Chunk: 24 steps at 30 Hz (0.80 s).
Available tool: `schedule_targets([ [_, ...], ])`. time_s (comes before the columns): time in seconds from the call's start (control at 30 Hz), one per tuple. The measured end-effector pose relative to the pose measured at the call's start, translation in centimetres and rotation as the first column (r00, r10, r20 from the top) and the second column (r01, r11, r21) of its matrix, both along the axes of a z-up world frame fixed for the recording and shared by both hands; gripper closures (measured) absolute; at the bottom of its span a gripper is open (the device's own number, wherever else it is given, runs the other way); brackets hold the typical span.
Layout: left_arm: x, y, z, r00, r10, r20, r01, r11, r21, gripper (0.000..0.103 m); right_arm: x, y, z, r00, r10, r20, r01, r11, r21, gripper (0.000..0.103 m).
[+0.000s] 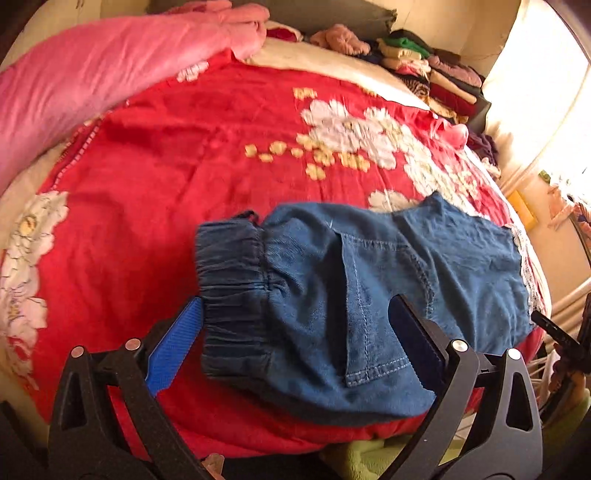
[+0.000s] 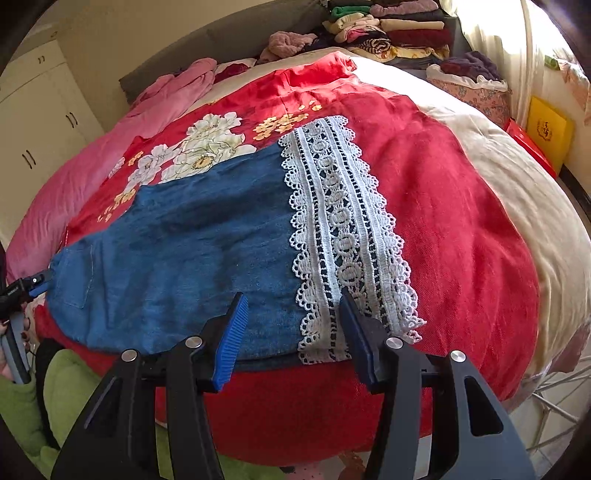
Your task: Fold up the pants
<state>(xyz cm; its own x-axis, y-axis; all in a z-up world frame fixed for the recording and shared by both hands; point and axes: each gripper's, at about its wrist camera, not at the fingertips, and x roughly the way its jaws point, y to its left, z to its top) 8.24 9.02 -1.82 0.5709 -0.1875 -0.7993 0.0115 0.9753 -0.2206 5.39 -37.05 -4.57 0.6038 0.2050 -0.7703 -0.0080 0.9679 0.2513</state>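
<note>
Pants (image 1: 351, 295) on red floral bedspread (image 1: 184, 166); folded clothes (image 2: 399, 33) behind; both grippers (image 1: 295, 332) (image 2: 291, 332) agape, empty.

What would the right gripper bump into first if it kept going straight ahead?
Probably the blue pants. The right gripper is open and points down at their near edge, right by the white lace trim. How far off the cloth is, is hard to tell.

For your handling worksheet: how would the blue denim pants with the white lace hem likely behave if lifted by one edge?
The blue denim pants would probably droop limply, since they lie flat and creased on the red floral bedspread. Their white lace hem looks openwork, so it might snag.
</note>
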Motion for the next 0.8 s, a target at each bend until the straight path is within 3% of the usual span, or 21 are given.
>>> schedule_targets([
  [0.03,0.0,-0.4,-0.3,1.000,-0.010,0.001,0.010,1.000,0.019,0.014,0.0,0.0,0.0,1.000,0.000,-0.003,0.000,1.000,0.001,0.053],
  [0.07,-0.1,-0.8,-0.5,1.000,-0.016,0.009,0.016,0.999,0.048,0.025,0.1,-0.1,0.0,1.000,0.003,-0.007,-0.003,1.000,0.000,0.053],
  [0.1,-0.1,-0.8,-0.6,1.000,-0.005,0.010,0.004,0.997,0.080,0.047,0.0,-0.1,-0.1,1.000,0.004,-0.011,-0.004,1.000,0.000,0.053],
  [0.2,-0.3,0.8,0.1,0.999,0.008,0.035,-0.011,0.998,0.060,0.062,0.0,-0.3,-0.2,1.000,0.003,-0.025,-0.002,1.000,0.019,0.053],
  [0.37,0.8,2.8,0.2,0.998,0.050,0.037,-0.053,0.996,0.077,0.064,0.2,-0.1,-0.4,0.999,0.006,-0.041,-0.006,1.000,0.006,0.053],
  [0.47,0.6,3.7,0.3,0.997,0.073,0.034,-0.073,0.997,0.015,0.061,0.3,-0.1,-0.3,0.998,0.013,-0.054,-0.013,1.000,-0.001,0.053],
  [0.57,-0.9,2.9,2.2,0.992,0.064,0.105,-0.070,0.996,0.049,0.048,0.3,-0.1,0.6,0.999,0.009,-0.040,-0.009,1.000,0.012,0.053],
  [0.63,-1.6,1.4,3.8,0.990,0.014,0.141,-0.027,0.996,0.090,0.037,0.1,0.2,1.6,1.000,0.019,-0.001,-0.019,1.000,0.016,0.053],
  [0.8,-2.3,-4.3,5.7,0.970,-0.180,0.166,0.161,0.979,0.123,0.026,-0.2,1.2,2.8,0.997,0.058,0.048,-0.059,0.998,0.022,0.053],
])
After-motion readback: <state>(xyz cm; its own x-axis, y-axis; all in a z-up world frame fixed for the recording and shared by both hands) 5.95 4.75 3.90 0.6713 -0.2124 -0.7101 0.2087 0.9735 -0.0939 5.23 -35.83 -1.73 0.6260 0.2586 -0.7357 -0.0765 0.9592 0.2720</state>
